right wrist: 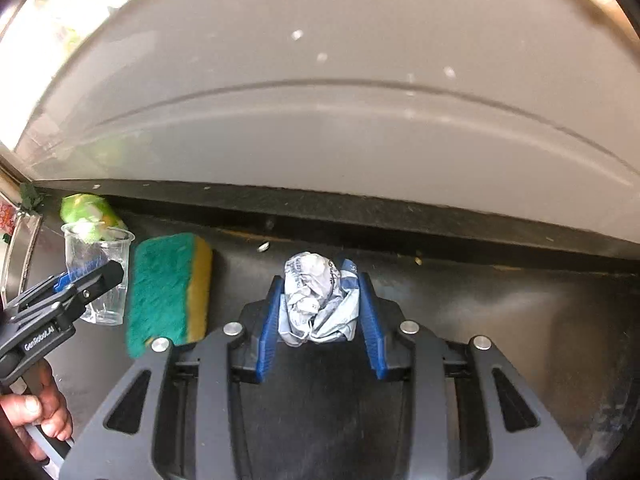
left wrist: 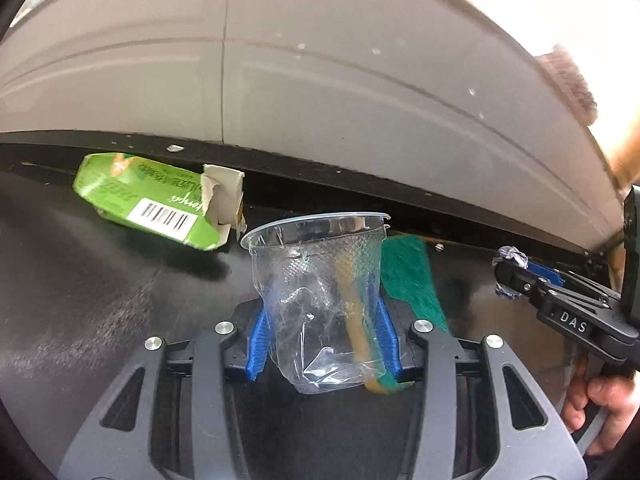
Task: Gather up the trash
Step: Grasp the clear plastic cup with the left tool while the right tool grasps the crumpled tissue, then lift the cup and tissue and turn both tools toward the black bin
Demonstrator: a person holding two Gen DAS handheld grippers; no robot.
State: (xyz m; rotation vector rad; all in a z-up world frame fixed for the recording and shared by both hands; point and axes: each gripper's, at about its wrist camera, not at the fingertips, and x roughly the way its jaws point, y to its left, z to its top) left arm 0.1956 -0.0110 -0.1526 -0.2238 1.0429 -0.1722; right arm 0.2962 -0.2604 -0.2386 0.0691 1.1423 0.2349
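Note:
A clear, crumpled plastic cup (left wrist: 316, 264) stands on the black counter (left wrist: 100, 300), and my left gripper (left wrist: 322, 308) is shut on it, blue pads pressing its dented sides. In the right wrist view the same cup (right wrist: 114, 250) sits at the far left in the left gripper (right wrist: 108, 274). My right gripper (right wrist: 320, 280) is shut on a crumpled grey-white paper ball (right wrist: 316, 296), which rests on the counter. From the left wrist view that gripper (left wrist: 506, 276) and the paper ball (left wrist: 512, 256) show at the right edge.
A torn green carton (left wrist: 148, 200) lies by the back ledge, left of the cup. A green and yellow sponge (right wrist: 168, 288) lies between the two grippers. A grey wall (right wrist: 320, 128) rises behind the ledge. A hand (right wrist: 40, 412) holds each gripper's handle.

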